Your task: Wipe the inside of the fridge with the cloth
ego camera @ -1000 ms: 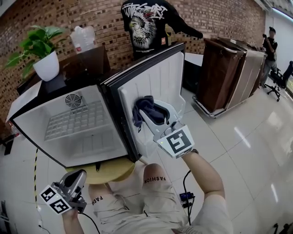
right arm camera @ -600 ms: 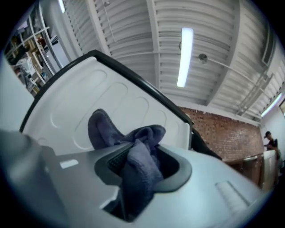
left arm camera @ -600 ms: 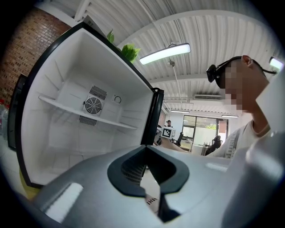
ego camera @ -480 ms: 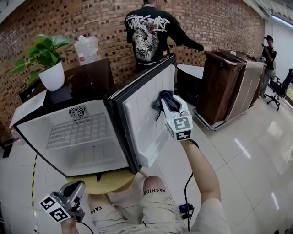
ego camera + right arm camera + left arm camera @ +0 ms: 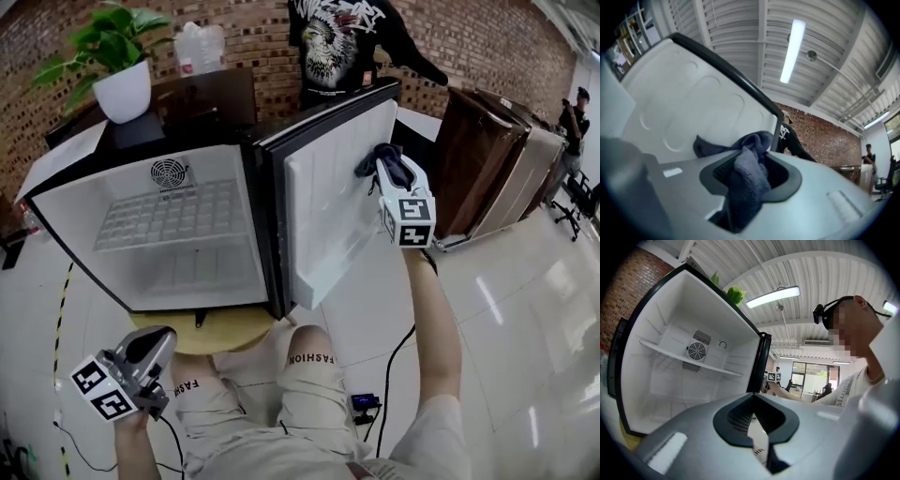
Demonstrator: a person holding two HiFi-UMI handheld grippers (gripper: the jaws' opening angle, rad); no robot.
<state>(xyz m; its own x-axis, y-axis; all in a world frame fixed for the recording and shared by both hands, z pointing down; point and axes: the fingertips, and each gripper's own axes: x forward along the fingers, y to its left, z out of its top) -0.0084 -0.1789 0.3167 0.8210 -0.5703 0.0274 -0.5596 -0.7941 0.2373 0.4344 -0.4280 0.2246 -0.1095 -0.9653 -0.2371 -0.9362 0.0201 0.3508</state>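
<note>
The small fridge (image 5: pixel 169 234) stands open, its white inside showing a wire shelf and a fan; the left gripper view looks into it (image 5: pixel 684 366). Its door (image 5: pixel 328 197) swings out to the right, white liner facing me. My right gripper (image 5: pixel 382 167) is shut on a dark blue cloth (image 5: pixel 373 161) and holds it against the liner near the door's upper far edge. In the right gripper view the cloth (image 5: pixel 747 183) bulges between the jaws, the liner (image 5: pixel 684 108) just behind. My left gripper (image 5: pixel 157 345) hangs low by my left knee, shut and empty, jaws together (image 5: pixel 757 427).
The fridge rests on a round yellow stand (image 5: pixel 220 342). A potted plant (image 5: pixel 117 66) and a plastic jug (image 5: pixel 202 47) stand behind it. A person in a black T-shirt (image 5: pixel 347 42) stands past the door. A brown cart (image 5: pixel 483 159) is at right; a cable (image 5: pixel 389 375) lies on the floor.
My right gripper has carried the cloth across the door liner, from its lower middle up to the far upper edge. The left gripper has stayed low by my knee.
</note>
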